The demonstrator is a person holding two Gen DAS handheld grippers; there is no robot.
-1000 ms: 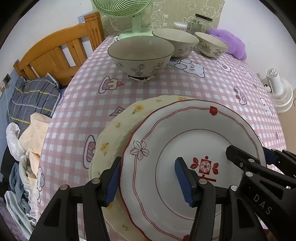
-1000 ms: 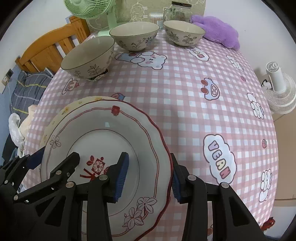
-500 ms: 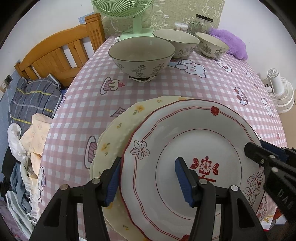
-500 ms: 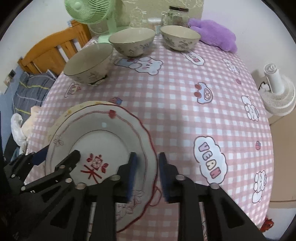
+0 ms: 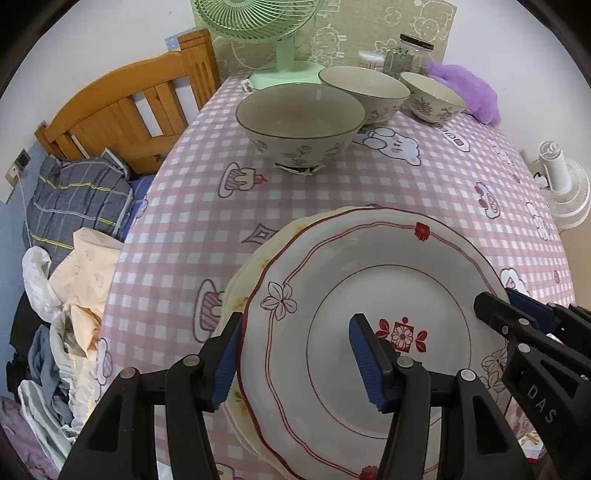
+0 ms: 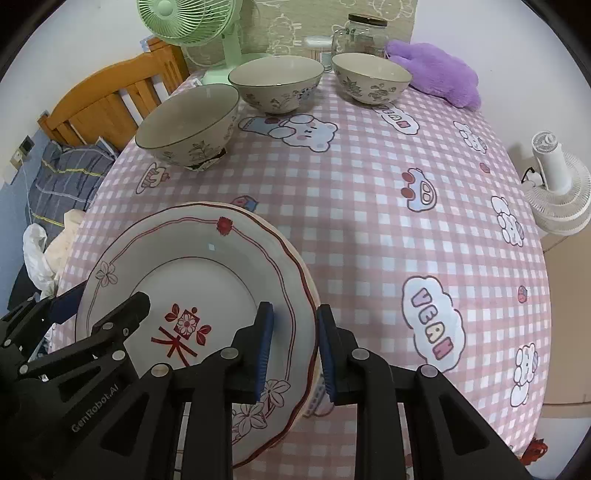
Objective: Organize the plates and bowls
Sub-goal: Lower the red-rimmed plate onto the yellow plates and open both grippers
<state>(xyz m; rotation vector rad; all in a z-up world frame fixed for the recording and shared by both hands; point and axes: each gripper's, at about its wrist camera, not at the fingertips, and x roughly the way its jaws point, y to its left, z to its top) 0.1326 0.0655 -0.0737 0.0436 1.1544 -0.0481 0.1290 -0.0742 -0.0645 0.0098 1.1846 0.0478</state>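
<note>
Table [image 6: 369,206], plate [image 6: 207,266] rim between right gripper [image 6: 293,343] pads

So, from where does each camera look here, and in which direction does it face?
Left wrist: sits on the left gripper, looks steeply down past its fingers that straddle the red-rimmed plate's left rim; the right gripper shows at its right edge.
Right wrist: sits on the right gripper, fingers around the plate's right rim; the left gripper shows at left.
Both share the plate, three bowls and the green fan.

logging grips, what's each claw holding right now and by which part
Right claw pinches the red-rimmed plate by its right rim. Left claw straddles its left rim, not gripping.
</note>
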